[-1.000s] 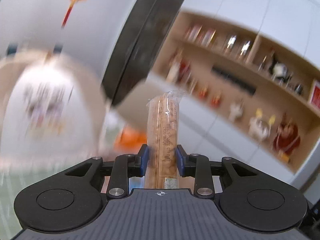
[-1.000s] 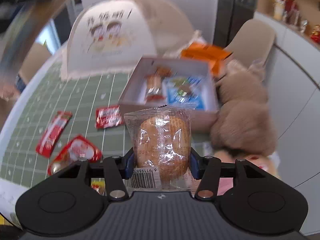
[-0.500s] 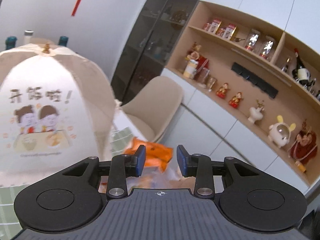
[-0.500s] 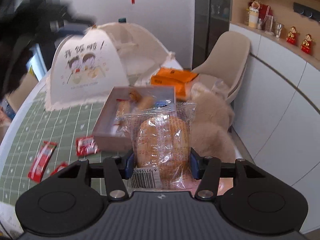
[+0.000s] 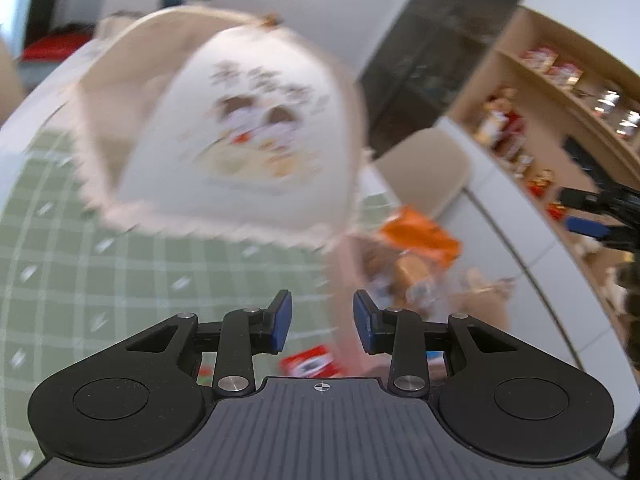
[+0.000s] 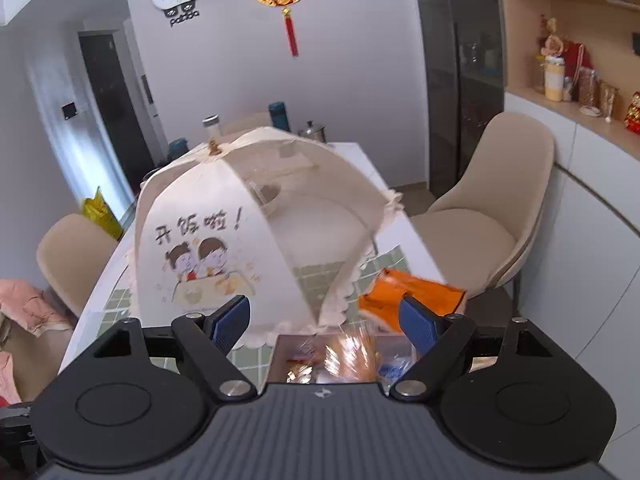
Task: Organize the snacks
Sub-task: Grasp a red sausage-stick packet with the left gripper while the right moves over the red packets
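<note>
Handling: clear-wrapped bread bun (image 6: 352, 356) in the shallow box looks light, soft, crushable; pinch its wrapper sides.
Left gripper (image 5: 322, 326): fingers apart, empty.
Right gripper (image 6: 326, 322): fingers just opened wide, empty.

table (image 6: 362, 152) with green checked cloth (image 5: 120, 280): food cover (image 6: 224, 240) central; orange packet (image 6: 412, 298), snack box (image 5: 360, 280), red sachet (image 5: 310, 364) beside it.

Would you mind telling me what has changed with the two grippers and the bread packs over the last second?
The right gripper has just opened and let go of its wrapped bread, which now lies blurred below its spread jaws, over the box. The left gripper, which released its own pack earlier, has swung down toward the table, empty, jaws partly open. The food cover and orange packet stayed put.
</note>
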`<action>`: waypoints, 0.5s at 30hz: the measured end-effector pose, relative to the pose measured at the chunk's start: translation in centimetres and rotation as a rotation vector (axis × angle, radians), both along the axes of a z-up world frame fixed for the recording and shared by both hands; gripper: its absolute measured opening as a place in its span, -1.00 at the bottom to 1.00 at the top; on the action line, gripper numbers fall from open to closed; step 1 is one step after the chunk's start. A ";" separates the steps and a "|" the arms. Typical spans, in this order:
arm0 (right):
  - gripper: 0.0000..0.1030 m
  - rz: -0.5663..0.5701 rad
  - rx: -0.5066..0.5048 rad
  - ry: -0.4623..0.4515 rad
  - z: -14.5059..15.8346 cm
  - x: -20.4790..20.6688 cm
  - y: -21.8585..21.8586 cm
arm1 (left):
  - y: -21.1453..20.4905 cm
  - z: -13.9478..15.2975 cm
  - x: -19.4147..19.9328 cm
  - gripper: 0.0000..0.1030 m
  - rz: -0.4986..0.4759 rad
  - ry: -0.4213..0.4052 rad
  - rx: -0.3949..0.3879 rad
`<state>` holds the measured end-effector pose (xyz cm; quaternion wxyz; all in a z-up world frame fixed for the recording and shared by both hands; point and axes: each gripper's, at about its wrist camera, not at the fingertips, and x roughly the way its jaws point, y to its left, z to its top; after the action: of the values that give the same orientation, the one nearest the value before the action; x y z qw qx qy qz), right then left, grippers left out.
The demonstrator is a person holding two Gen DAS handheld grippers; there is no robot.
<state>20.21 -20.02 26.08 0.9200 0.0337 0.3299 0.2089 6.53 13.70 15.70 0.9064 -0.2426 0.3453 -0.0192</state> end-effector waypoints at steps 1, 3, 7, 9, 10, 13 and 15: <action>0.60 0.014 -0.012 0.011 -0.7 -0.6 0.3 | 0.4 -0.6 -0.6 -0.27 0.015 0.020 0.003; 0.60 0.037 -0.071 0.022 -2.5 -1.6 1.1 | 1.1 -2.4 -1.6 -0.27 0.036 0.070 0.018; 0.60 0.083 -0.191 0.080 -7.5 -4.5 2.6 | 1.0 -6.0 -3.6 -0.27 0.014 0.174 0.061; 0.60 0.120 -0.205 0.153 -10.6 -6.5 3.3 | 0.9 -7.5 -4.5 -0.27 -0.007 0.213 0.069; 0.60 0.137 -0.206 0.185 -11.9 -7.3 3.6 | 1.0 -8.1 -5.1 -0.27 -0.015 0.224 0.077; 0.60 0.183 -0.192 0.305 -15.9 -10.2 4.5 | 0.7 -9.0 -5.9 -0.27 -0.013 0.247 0.118; 0.60 0.205 -0.182 0.363 -17.7 -11.8 4.9 | 1.0 -9.3 -6.3 -0.27 0.004 0.253 0.136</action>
<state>8.39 -15.14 8.39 0.8188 -0.0461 0.5091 0.2614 0.19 14.70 6.43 0.8700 -0.1817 0.4568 0.0370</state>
